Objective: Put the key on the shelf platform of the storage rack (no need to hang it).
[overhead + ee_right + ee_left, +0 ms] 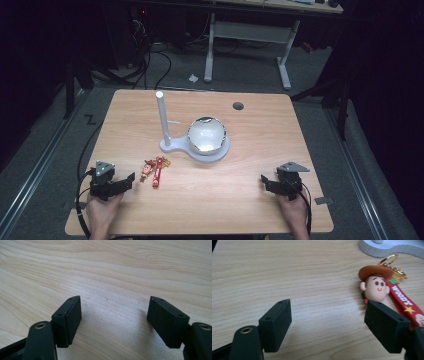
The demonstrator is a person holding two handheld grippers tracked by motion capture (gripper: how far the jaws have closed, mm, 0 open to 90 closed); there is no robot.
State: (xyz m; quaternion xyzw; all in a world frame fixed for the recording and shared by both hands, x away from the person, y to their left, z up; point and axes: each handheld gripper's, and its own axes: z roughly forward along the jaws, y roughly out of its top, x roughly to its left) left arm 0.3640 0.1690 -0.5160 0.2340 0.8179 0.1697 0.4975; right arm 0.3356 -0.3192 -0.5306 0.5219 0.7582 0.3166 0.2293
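- The left gripper [131, 178] sits low at the near left of the wooden table [260, 200], jaws spread wide with bare wood between the pads, nothing gripped.
- No earlier picture to compare, so just the state: released.
- The cowboy keychain [146, 170] lies flat on the table just beside that gripper, off its right-hand jaw and a little toward the white stand.
- In the left gripper view the cowboy keychain [375, 283] shows its brown hat and smiling head just beyond the right-hand pad, outside the gap, with its body hidden behind that pad.
- The red strap [158, 171] lies alongside the figure, on the side away from the gripper; its gold ring [387, 259] points toward the white stand [192, 147].
- That stand carries an upright post and a shiny silver bowl [206, 134], well beyond the keychain.
- The right gripper [264, 180] rests at the near right, well apart from the keychain, jaws open over bare wood.
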